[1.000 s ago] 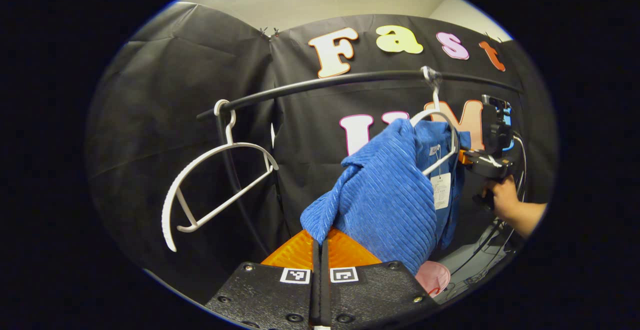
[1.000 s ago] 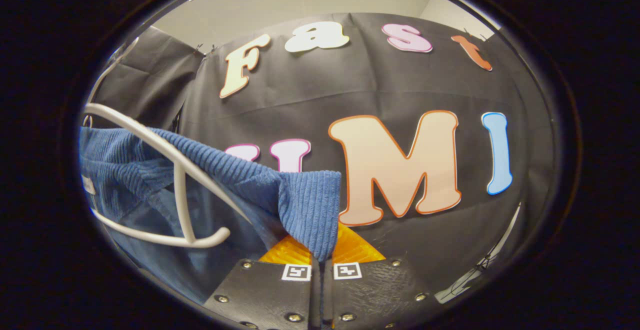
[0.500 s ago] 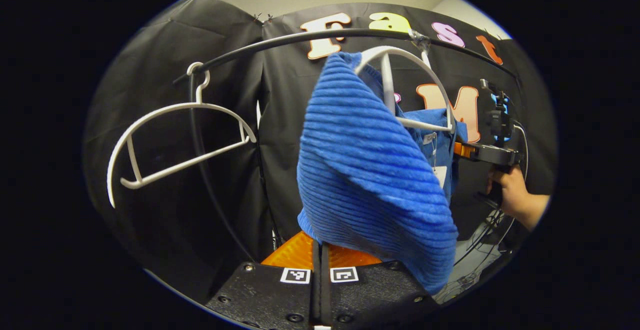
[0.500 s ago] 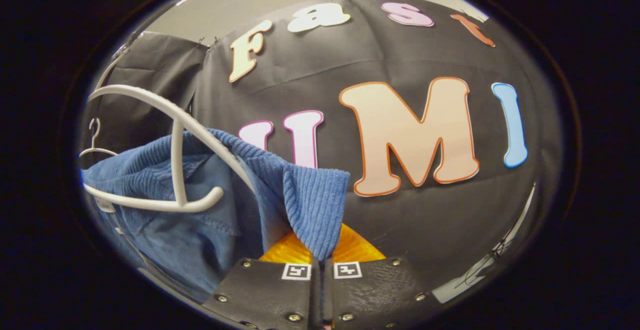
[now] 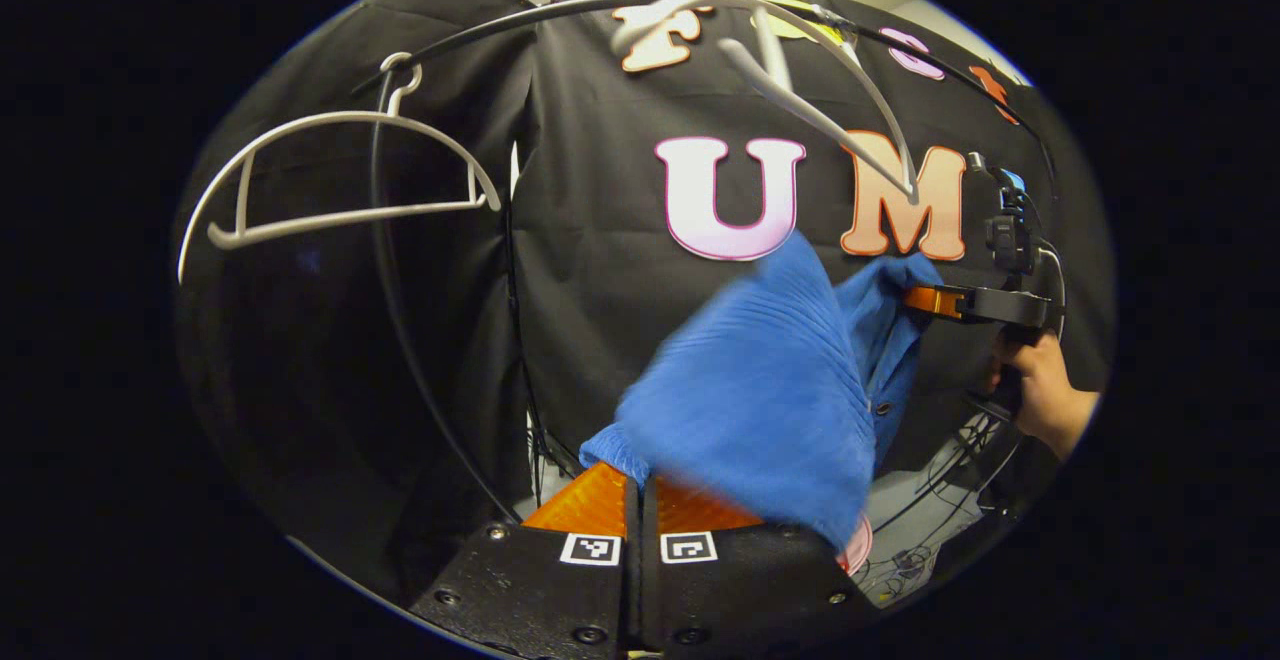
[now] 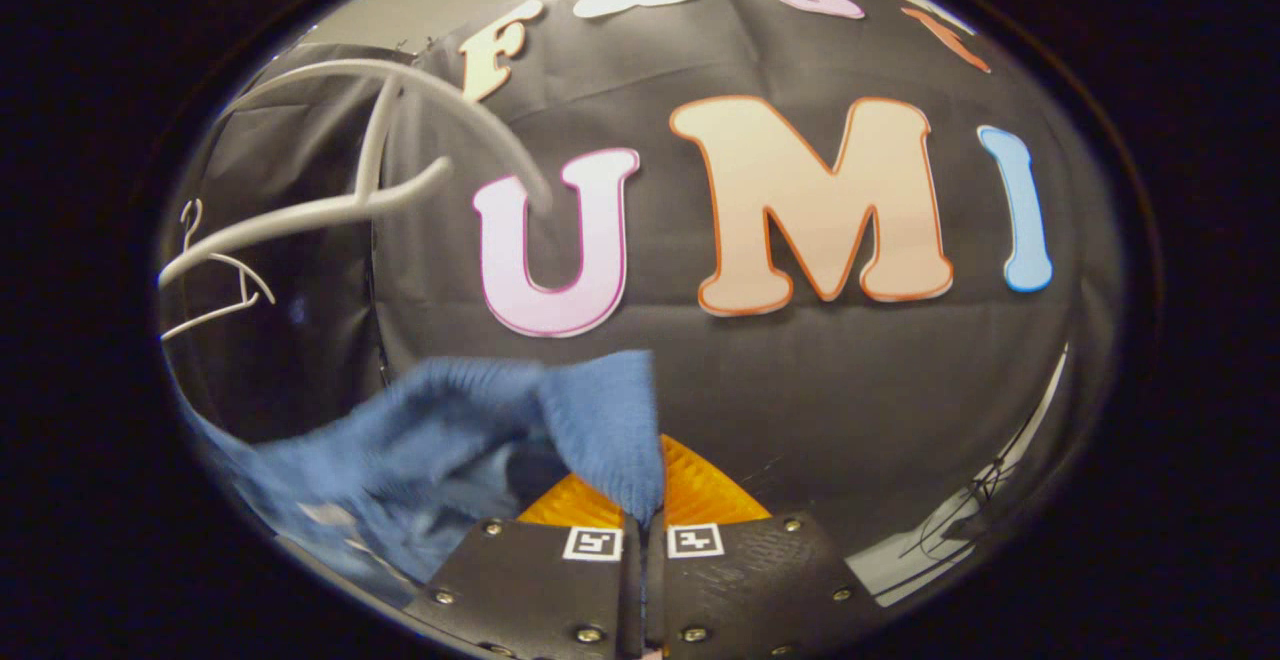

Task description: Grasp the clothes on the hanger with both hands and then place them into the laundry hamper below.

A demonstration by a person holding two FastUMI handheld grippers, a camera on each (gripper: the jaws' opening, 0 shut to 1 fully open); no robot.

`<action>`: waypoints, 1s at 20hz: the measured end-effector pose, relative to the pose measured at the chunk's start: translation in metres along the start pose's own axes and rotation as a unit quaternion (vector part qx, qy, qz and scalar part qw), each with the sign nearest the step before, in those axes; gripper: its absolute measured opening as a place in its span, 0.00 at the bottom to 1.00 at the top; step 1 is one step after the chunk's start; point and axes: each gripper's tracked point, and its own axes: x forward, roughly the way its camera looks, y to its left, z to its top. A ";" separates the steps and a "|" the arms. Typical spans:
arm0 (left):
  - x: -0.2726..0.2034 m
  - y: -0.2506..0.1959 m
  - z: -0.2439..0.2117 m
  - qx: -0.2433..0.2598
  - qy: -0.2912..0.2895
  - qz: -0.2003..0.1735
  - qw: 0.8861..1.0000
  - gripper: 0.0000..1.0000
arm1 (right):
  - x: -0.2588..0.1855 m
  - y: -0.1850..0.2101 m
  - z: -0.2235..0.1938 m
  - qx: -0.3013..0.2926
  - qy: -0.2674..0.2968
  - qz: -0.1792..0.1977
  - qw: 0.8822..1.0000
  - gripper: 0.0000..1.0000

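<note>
black cloth hangs behind the rail (image 5: 560,10), where a bare white hanger (image 5: 340,175) sits at one end and a second hanger (image 5: 800,70) tilts free of cloth. my left tongs (image 5: 640,500) are pinched closed on one corner of the blue garment (image 5: 770,400), my right tongs (image 6: 645,525) on the other, so it sags between them (spread, so it won't bunch). a pink rim below, likely the hamper (image 5: 858,548), peeks under the cloth.

Blue ribbed garment (image 5: 770,410) below bare hanger (image 5: 800,70)
</note>
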 end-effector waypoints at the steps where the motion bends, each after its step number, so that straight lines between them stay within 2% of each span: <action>1: 0.001 -0.008 -0.007 -0.003 0.006 -0.008 1.000 0.01 | -0.005 -0.002 -0.012 -0.008 0.008 -0.003 1.000 0.02; 3: 0.006 -0.012 -0.017 0.008 0.021 0.003 1.000 0.00 | -0.017 -0.004 -0.028 -0.021 0.021 -0.003 1.000 0.03; 8: 0.008 -0.026 -0.015 0.032 0.014 -0.008 0.999 0.01 | -0.044 -0.002 -0.048 -0.036 0.040 0.010 0.998 0.02; 12: 0.008 -0.028 -0.012 0.030 0.018 -0.008 0.999 0.01 | -0.060 -0.005 -0.045 -0.023 0.042 0.012 0.999 0.02; 20: 0.011 -0.084 0.015 0.057 -0.003 -0.044 0.997 0.01 | -0.099 -0.010 -0.018 0.005 0.029 0.017 0.999 0.02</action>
